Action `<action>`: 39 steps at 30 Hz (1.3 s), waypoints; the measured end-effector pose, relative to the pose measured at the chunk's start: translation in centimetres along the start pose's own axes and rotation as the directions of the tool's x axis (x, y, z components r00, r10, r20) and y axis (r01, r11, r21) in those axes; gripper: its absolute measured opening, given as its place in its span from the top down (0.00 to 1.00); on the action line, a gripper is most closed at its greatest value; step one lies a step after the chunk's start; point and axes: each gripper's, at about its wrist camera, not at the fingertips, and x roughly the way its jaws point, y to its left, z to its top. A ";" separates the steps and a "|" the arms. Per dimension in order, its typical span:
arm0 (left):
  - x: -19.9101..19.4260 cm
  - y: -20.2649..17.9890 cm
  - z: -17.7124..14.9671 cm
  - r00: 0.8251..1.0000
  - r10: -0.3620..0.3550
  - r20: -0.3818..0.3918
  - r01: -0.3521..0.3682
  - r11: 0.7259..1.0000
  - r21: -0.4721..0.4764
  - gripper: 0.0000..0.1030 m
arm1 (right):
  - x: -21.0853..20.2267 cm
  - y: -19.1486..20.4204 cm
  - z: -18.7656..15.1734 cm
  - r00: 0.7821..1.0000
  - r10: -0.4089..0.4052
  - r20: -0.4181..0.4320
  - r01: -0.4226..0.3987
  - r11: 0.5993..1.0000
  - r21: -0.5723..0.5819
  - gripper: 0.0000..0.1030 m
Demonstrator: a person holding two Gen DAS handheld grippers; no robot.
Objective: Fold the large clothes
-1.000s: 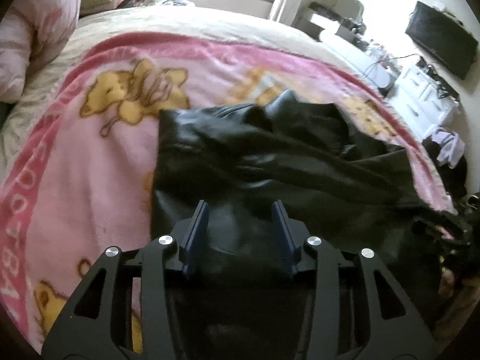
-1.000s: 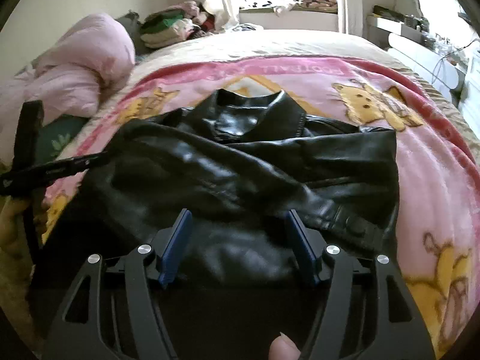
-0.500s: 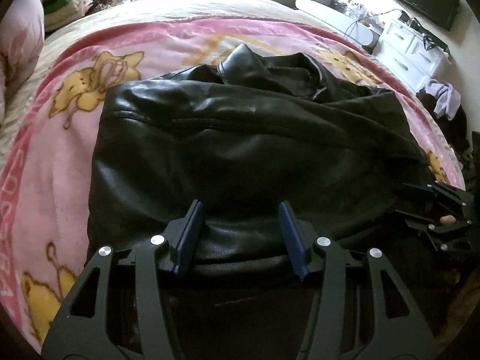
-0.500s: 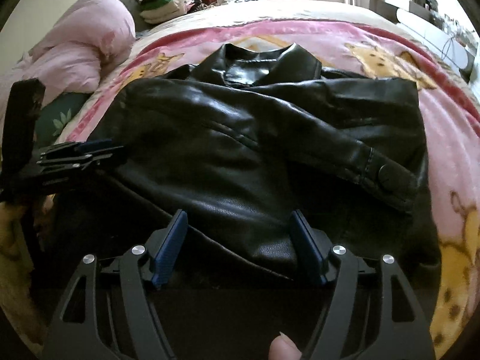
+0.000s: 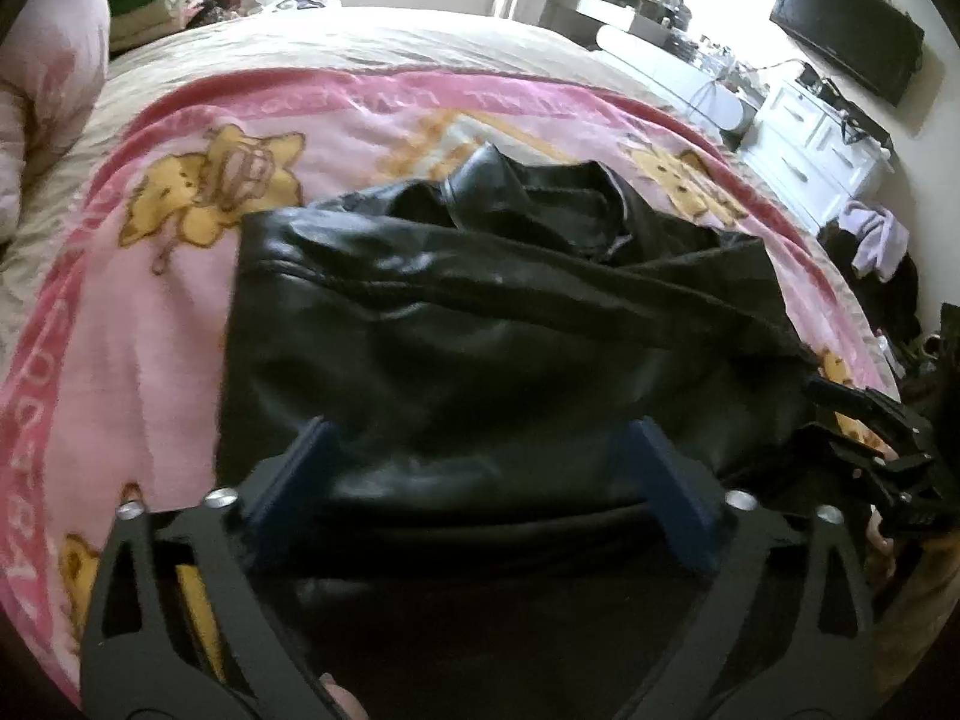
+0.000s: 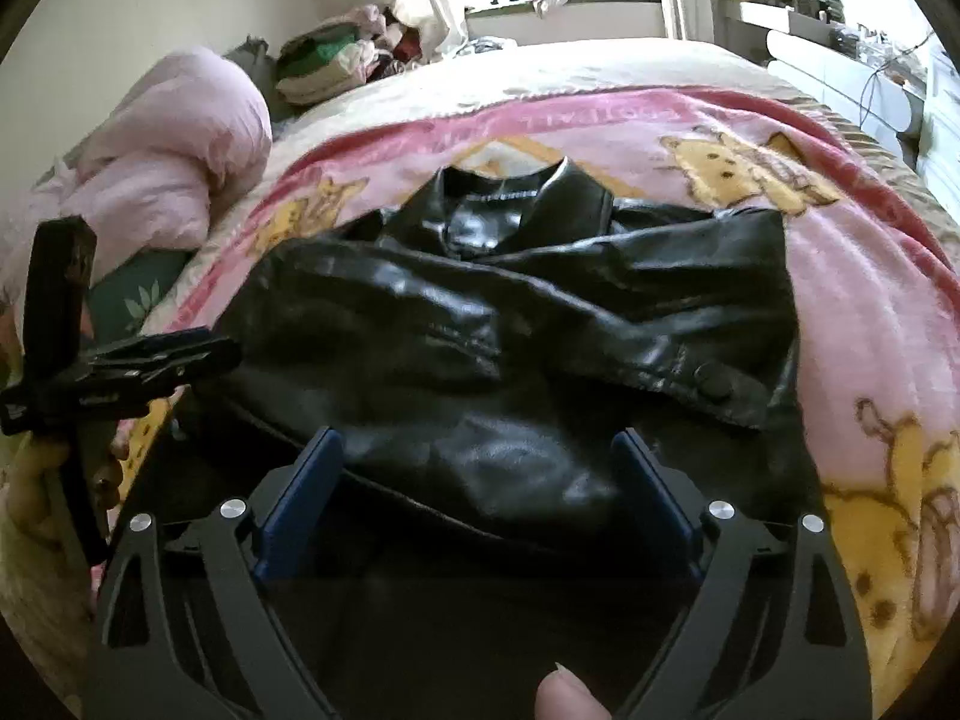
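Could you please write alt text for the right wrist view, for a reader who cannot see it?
A black leather jacket lies folded, sleeves crossed, on a pink cartoon-print blanket on a bed. The right gripper is open just above its near edge; the left gripper is at the left.

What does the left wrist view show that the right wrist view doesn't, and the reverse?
Left wrist only: a black screen on the wall, white drawers, and the right gripper at the jacket's right edge.

Right wrist only: a rolled pink quilt, the jacket's buttoned cuff, and the left gripper at the left edge.

Both: the black leather jacket on the pink cartoon blanket, each gripper's blue fingers spread, gripping nothing.
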 end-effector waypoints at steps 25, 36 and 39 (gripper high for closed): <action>-6.8 -2.1 -3.7 0.996 0.039 0.075 -0.042 0.999 0.029 0.09 | -6.7 2.7 -1.9 0.992 0.061 0.110 -0.057 0.998 -0.037 0.07; -9.3 -1.4 -8.2 0.992 0.090 0.085 -0.091 0.996 0.003 0.09 | -8.9 1.8 -5.5 0.996 0.034 0.084 -0.033 0.999 -0.008 0.07; -9.6 -1.2 -9.5 0.989 0.124 0.079 -0.125 0.992 0.009 0.09 | -9.5 1.5 -6.5 0.997 0.025 0.079 -0.025 1.000 0.001 0.07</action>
